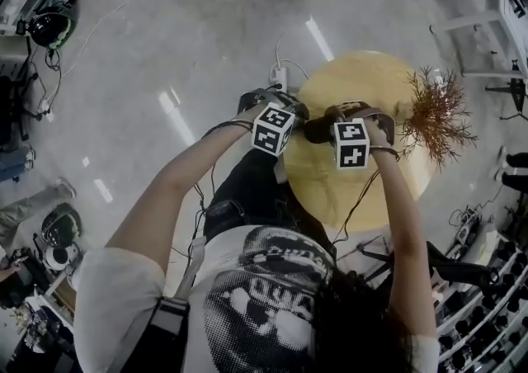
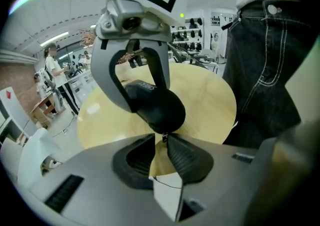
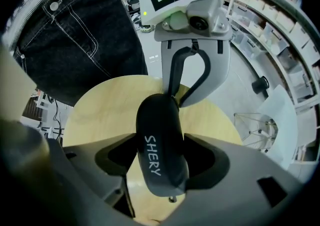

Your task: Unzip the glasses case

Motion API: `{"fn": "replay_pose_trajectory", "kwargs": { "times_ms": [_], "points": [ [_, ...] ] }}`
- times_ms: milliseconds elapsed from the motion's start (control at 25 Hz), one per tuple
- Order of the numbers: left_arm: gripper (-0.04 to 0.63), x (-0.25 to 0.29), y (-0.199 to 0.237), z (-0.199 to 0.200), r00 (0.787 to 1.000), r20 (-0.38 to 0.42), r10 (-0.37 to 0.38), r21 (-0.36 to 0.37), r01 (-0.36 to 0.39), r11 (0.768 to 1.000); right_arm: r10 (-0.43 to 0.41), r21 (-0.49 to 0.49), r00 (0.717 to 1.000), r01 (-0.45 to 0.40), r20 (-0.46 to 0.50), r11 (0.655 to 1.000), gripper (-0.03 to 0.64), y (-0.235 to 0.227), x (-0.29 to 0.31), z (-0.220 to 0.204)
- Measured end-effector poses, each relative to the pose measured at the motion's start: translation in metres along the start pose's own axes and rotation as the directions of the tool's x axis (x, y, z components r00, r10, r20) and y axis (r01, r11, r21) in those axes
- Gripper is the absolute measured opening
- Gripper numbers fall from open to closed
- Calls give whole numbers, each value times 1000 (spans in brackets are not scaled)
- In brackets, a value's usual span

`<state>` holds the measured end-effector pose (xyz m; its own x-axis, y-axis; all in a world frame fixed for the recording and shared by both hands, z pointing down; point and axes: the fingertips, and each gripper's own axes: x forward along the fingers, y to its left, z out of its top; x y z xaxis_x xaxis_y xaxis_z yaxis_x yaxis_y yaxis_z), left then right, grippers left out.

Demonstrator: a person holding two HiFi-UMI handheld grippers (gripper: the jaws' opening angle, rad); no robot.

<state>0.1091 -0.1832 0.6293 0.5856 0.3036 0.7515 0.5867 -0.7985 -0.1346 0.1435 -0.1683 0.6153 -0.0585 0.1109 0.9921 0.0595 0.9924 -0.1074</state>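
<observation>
Matt black glasses case (image 3: 159, 152), smooth pale wooden table (image 3: 100, 115)

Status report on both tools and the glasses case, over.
Right tool clamped on glasses case. Left tool pinching its zipper pull. Nothing in the way.

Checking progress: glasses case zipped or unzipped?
Shut: glasses case shows no gap in either gripper view; left gripper pinches its zipper pull.

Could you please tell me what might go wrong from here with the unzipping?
The left gripper pinches only the tiny zip pull at its jaw tips; it may slip out.
The right gripper holds the smooth, rounded case above the table; a tug could twist it loose.
</observation>
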Motion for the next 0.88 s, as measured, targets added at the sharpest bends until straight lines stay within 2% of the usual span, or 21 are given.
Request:
{"fn": "replay_pose_trajectory", "kwargs": {
  "times_ms": [160, 400, 520, 600, 760, 880],
  "points": [
    [32, 2, -5, 1, 999, 0, -47, 14, 47, 999, 11, 17, 1000, -11, 13, 1000, 298, 1, 1, -2],
    [14, 0, -9, -1, 1000, 16, -22, -135, 24, 991, 3, 49, 999, -5, 52, 999, 298, 0, 2, -2],
    [14, -1, -14, 0, 1000, -2, 26, -194, -26, 981, 21, 110, 995, -31, 96, 993, 298, 5, 1, -1],
    [14, -1, -17, 0, 998, -21, 66, -237, -69, 969, 28, 165, 991, -49, 131, 985, 296, 11, 0, 2],
    [12, -3, -20, 0, 991, -29, 132, -353, -133, 926, -3, 268, 983, -46, 181, 962, 296, 16, 0, 5],
    [12, -5, -23, 2, 984, -42, 171, -402, -173, 899, -30, 325, 979, -37, 201, 945, 296, 16, -1, 5]
  ]
}}
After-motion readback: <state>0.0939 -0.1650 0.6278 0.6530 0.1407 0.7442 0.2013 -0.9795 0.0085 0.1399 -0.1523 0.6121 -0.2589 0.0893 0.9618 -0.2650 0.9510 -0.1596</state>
